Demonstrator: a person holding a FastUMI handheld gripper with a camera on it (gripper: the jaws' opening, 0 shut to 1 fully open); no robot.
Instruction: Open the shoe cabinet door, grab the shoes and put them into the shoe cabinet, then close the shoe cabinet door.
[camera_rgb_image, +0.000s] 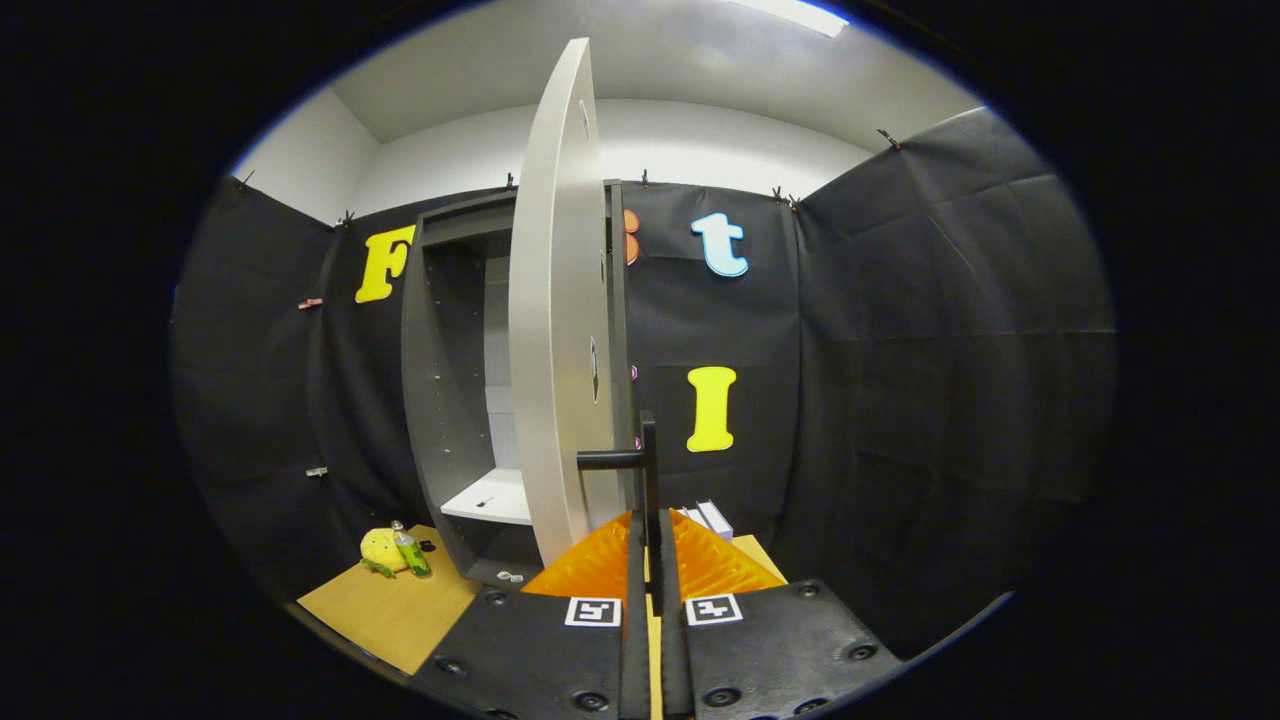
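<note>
The shoe cabinet (440, 380) is a tall dark grey box against the back wall, with a white shelf (492, 497) low inside it. Its pale door (560, 320) stands swung out toward me and I see it almost edge-on. The door's black handle (612, 459) juts from its lower edge, and the handle's upright bar runs down between my fingers. My gripper (650, 518) is shut on that bar, both fingers pressed close together around it. Just beyond the right finger lie white objects (712, 518), partly hidden; I cannot tell whether they are the shoes.
A wooden board (400, 605) covers the floor in front of the cabinet. On it, left of the cabinet, lie a yellow plush toy (381, 548) and a green bottle (411, 552). A small pale item (509, 576) sits at the cabinet's foot. Black cloth walls close in all around.
</note>
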